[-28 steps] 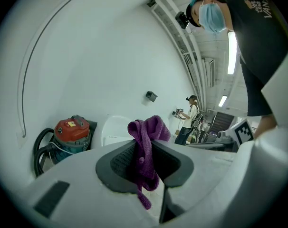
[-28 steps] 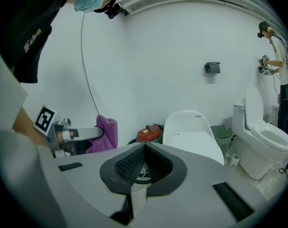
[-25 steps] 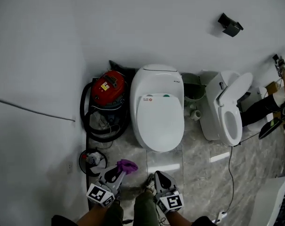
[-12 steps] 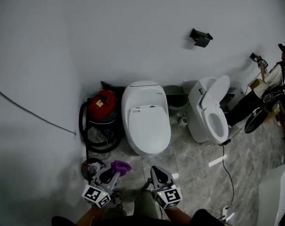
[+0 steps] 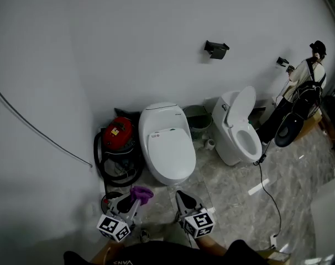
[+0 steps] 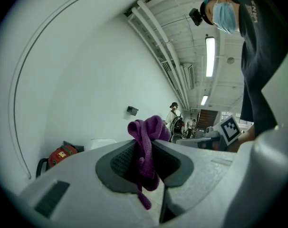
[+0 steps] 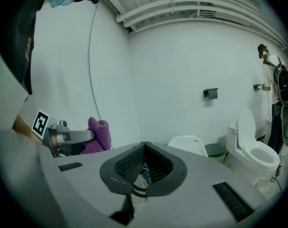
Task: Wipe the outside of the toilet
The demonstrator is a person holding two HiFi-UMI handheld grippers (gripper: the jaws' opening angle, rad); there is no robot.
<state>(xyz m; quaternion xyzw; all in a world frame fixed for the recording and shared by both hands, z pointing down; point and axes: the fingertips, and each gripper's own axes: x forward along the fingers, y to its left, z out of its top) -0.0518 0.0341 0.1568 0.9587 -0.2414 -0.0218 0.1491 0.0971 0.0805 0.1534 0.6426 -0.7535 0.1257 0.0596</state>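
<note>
Red vacuum [image 5: 119,132] sits far left against the wall, hose coiled round it, just left of the toilet [image 5: 167,143]. Left claw [image 6: 145,146] is near, low in the head view, pressed onto a purple cloth [image 6: 146,132]. The cloth is bunched above the jaw tips with a tail hanging below them, and it touches nothing else. The toilet is white with its lid down, on the marble floor [image 5: 234,197]. It stands farther out than both claws, well apart from them and roughly in line with the gap between them; cloth and toilet are not in contact. Right claw [image 7: 144,146] is near, just right of the left one, jaws pressed together at the tips with nothing pinched. Something striped shows through the gap lower down, can't tell what. Green bin [image 5: 198,120] stands at the wall between the toilet and a second toilet [image 5: 239,130], which has its lid up. A cable runs over the floor from the second toilet. A person [image 5: 307,75] stands far right by the wall.
</note>
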